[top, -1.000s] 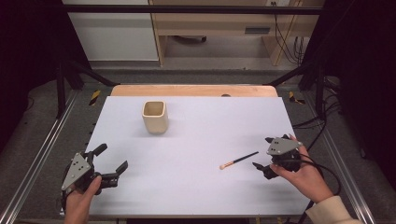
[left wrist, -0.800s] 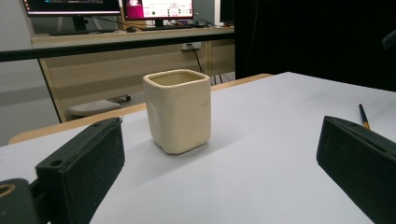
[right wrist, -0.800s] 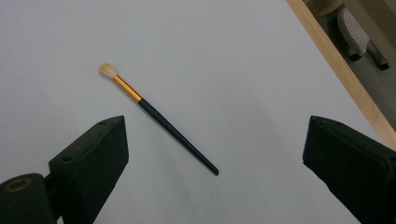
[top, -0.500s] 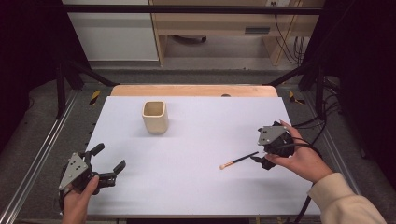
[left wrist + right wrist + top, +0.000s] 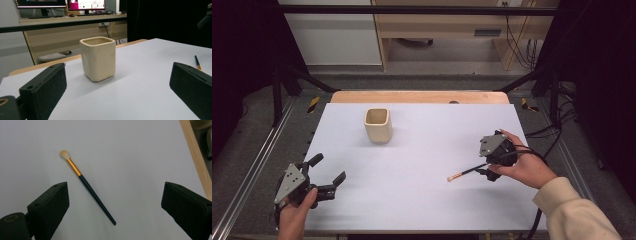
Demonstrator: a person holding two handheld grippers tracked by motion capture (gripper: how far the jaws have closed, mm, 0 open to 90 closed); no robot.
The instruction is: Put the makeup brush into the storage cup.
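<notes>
A cream square cup (image 5: 378,125) stands upright on the far left part of the white table (image 5: 422,205). A thin brush (image 5: 467,172) with a dark handle, gold ferrule and pale tip lies flat at the right. My right gripper (image 5: 490,165) hovers over the handle end, open; in the right gripper view the brush (image 5: 87,186) lies between the wide-apart jaws of the right gripper (image 5: 117,210), untouched. My left gripper (image 5: 329,168) is open at the near left corner. In its own view the left gripper (image 5: 118,95) faces the cup (image 5: 98,58), well short of it.
A wooden strip (image 5: 419,97) runs along the table's far edge and shows as the wooden strip (image 5: 197,160) in the right gripper view. Metal rails and cables flank the table. A desk with monitors (image 5: 60,3) stands behind. The brush (image 5: 197,63) shows far right in the left gripper view.
My right gripper has moved left and forward, ending above the brush's handle end. The left gripper has shifted slightly outward at the near left corner. Cup and brush have not moved.
</notes>
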